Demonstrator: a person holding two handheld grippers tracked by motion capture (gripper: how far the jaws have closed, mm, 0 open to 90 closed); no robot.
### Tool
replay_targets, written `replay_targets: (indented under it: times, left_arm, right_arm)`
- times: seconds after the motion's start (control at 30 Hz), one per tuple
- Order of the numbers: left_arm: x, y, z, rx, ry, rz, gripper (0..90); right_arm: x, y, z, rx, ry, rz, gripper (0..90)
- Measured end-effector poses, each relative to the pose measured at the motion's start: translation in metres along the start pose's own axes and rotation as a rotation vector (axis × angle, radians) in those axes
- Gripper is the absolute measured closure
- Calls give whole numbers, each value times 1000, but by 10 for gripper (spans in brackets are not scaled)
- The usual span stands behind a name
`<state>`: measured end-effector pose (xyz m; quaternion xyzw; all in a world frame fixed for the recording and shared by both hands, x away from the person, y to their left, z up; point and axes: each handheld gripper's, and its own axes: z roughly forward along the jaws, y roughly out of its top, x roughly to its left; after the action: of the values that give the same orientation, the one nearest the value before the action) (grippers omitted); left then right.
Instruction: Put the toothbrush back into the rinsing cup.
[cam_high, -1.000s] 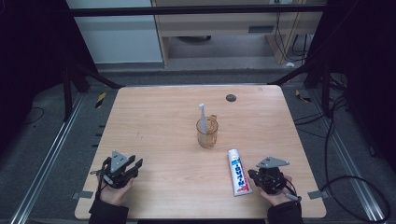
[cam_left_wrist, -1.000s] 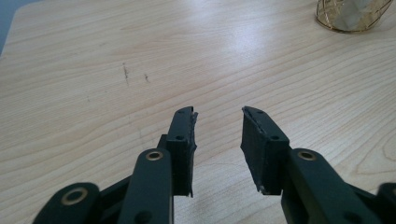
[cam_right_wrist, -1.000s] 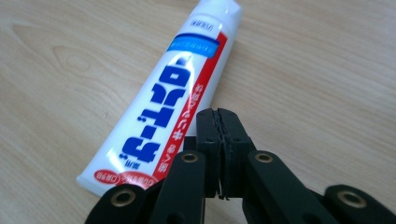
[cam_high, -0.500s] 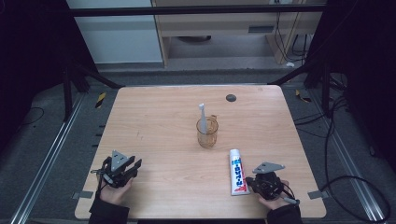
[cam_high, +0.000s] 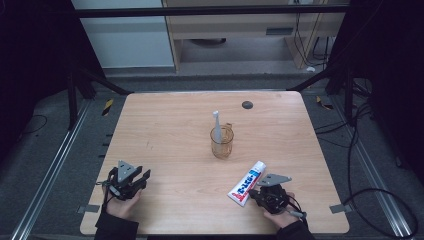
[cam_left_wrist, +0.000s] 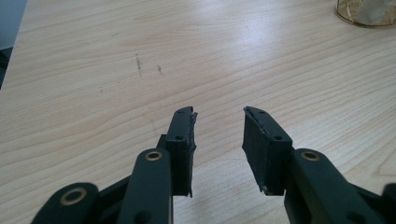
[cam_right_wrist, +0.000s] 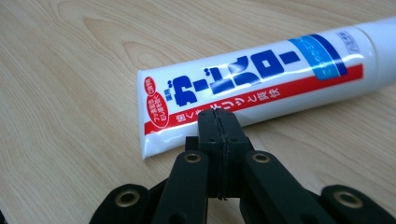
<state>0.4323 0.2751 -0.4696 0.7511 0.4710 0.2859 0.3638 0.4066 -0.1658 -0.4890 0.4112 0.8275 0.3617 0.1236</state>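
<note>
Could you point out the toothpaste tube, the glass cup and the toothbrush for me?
toothpaste tube (cam_right_wrist: 261, 79): right gripper view, on the printed middle of the tube.
glass cup (cam_high: 221, 145): high view, on the cup's front wall.
toothbrush (cam_high: 216, 120): high view, on the white part sticking up above the cup.

One toothpaste tube (cam_high: 246, 183), one glass cup (cam_high: 221, 142), one toothbrush (cam_high: 217, 125), two grippers (cam_high: 131, 176)

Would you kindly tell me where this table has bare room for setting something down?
The far left of the table and the stretch between the left gripper and the glass cup are bare. Near the right gripper the toothpaste tube crowds it.
</note>
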Motion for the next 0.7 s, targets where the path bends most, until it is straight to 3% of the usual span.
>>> replay_targets:
  times: [0.27,0.43,0.57,0.7]
  left_arm:
    - [2,0,0,2,9,-12,625]
    - [3,0,0,-1,11,-20,623]
    - [3,0,0,-3,11,-19,619]
    - [2,0,1,-3,11,-16,617]
  right_arm:
    - [5,9,12,-11,13,-6,899]
    - [4,13,10,-28,27,-13,897]
    - [-5,20,-1,-87,4,9,895]
    - [-19,27,-7,-133,-52,28,896]
